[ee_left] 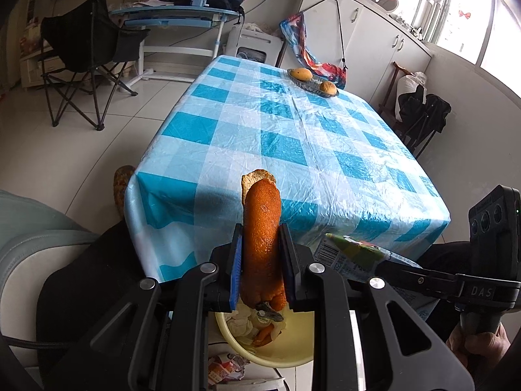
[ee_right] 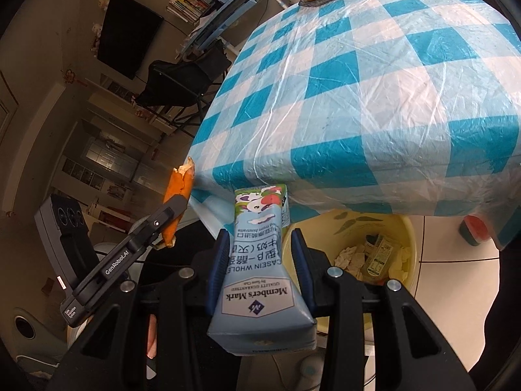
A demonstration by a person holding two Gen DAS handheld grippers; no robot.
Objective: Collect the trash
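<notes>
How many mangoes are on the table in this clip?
2. Both lie in the dish at the table's far end: one mango toward its left end, the other mango toward its right. None seems hidden.

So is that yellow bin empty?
No. The bin already holds crumpled tissue and a bottle; the left view shows peel scraps inside too.

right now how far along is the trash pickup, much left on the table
Nearly done. Crumpled tissues and wrappers already lie in the pale yellow plastic bin. In hand: the left gripper clamps a curled orange peel and the right gripper clamps a light blue milk carton, both over the bin. Left: release them. The blue checked tablecloth shows only a fruit dish.
</notes>
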